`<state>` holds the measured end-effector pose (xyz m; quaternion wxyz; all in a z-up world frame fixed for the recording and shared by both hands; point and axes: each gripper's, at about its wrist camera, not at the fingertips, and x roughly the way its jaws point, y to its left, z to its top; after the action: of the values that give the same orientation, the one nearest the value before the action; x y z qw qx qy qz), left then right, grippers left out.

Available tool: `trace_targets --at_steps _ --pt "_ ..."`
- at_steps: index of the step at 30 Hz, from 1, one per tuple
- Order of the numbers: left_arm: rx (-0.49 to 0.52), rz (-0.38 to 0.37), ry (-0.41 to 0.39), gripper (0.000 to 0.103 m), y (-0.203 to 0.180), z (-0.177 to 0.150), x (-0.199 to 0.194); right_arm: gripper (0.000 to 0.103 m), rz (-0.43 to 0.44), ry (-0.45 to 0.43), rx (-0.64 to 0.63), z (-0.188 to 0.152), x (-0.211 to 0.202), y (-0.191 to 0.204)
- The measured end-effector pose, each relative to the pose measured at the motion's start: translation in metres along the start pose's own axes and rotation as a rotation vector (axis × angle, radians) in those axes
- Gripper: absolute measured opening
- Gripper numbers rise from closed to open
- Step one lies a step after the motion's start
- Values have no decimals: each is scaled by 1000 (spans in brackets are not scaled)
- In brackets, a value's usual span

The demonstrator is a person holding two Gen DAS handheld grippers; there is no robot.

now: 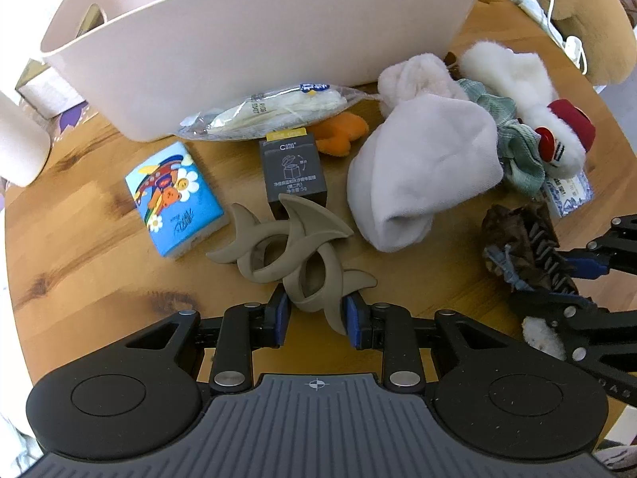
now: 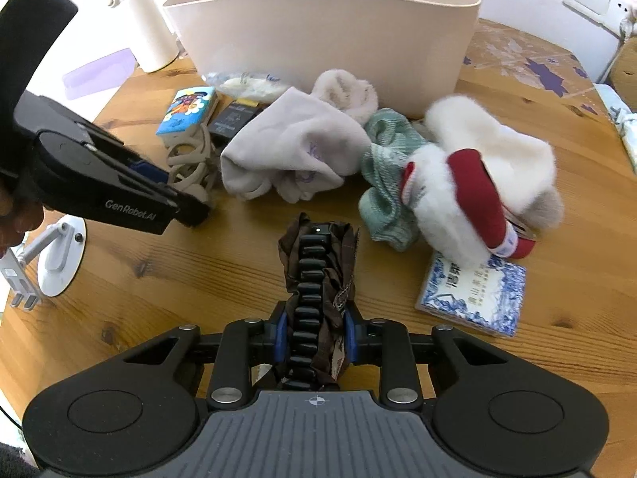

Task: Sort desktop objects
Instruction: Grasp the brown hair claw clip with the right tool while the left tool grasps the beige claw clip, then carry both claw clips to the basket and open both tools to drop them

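Left gripper (image 1: 316, 320): blue pads clamped on the near ring of a taupe horned clip (image 1: 296, 253) lying on the wooden desk (image 1: 99, 279). Just beyond it stand a dark grey box (image 1: 294, 171) and a blue cartoon pack (image 1: 175, 197).

Right gripper (image 2: 314, 328): pads pressed on a black claw clip wrapped in brown fabric (image 2: 316, 279), near the desk's front edge.

Beige bin (image 2: 326, 28) at the far side. In front of it, a lilac cloth (image 2: 294, 151), a green scrunchie (image 2: 384, 175), and a white fluffy item with red trim (image 2: 477, 183) partly covering a blue-and-white patterned pack (image 2: 473, 298).
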<state>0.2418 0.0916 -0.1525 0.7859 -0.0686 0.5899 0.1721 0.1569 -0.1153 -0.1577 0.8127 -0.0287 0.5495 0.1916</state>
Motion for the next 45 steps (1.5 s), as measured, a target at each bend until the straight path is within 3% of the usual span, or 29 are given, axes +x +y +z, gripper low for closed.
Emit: trace_targets --at_steps 16,28,45 --pt "-17 16 -67 28 3 -20 -32 26 32 -85 -21 -1 -36 -7" --pt "-14 38 -162 28 7 -31 -76 26 37 -180 -58 14 -75 -19" --pt "59 87 -357 28 9 4 -145 26 -9 -357 -97 76 -124 -40"
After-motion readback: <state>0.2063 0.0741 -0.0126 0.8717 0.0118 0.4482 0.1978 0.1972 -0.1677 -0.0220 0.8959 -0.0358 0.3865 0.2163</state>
